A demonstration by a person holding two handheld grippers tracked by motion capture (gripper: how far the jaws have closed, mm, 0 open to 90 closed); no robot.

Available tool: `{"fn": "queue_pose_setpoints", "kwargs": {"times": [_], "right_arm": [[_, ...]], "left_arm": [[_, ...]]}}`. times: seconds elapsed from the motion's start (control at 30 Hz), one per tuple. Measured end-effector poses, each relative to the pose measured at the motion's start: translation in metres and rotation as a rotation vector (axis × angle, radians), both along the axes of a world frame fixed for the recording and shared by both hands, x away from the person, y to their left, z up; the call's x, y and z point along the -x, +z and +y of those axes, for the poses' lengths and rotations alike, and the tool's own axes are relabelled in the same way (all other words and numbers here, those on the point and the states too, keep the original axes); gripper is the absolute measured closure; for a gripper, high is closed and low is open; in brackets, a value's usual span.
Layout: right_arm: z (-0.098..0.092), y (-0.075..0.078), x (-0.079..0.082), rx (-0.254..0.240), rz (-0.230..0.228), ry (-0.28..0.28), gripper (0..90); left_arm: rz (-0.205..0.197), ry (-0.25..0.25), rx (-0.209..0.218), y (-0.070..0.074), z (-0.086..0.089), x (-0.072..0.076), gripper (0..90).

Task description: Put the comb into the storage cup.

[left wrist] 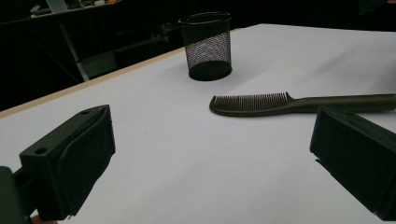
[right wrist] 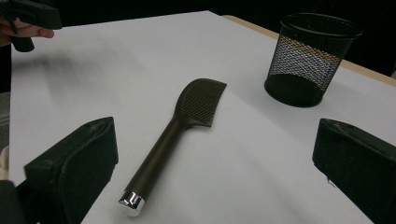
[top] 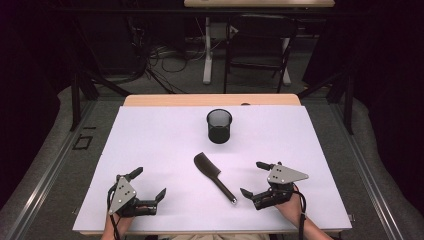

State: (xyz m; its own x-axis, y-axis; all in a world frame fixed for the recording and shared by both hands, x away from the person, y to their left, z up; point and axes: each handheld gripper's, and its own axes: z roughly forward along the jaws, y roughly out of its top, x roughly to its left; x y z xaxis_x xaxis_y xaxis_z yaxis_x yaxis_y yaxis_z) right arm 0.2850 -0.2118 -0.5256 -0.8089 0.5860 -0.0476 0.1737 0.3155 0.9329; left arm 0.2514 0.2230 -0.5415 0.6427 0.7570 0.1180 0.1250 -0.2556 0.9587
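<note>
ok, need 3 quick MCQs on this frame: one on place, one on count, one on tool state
1. Where does the comb lie?
A. inside the mesh cup
B. on the white sheet between the two tools
C. on the floor

2. How many mesh cups stand on the table?
A. one
B. two
C. three

3. How do the left tool and right tool stand?
A. both open, holding nothing
B. left shut on the comb
C. right shut on the cup

Answers: B, the comb lies flat on the sheet; A, a single black cup behind it; A, both tools' jaws stand apart around bare sheet.
</note>
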Motion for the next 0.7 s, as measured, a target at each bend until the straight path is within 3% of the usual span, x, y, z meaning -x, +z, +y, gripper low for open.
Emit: {"fn": "queue_pose_setpoints", "kwargs": {"times": [0.7], "right_arm": [[0.029,-0.001,-0.007,0.015,0.044,0.078,0.0]], "left_arm": [[0.004,-0.008,0.002,-0.001,0.000,-0.001,0.2]]}}
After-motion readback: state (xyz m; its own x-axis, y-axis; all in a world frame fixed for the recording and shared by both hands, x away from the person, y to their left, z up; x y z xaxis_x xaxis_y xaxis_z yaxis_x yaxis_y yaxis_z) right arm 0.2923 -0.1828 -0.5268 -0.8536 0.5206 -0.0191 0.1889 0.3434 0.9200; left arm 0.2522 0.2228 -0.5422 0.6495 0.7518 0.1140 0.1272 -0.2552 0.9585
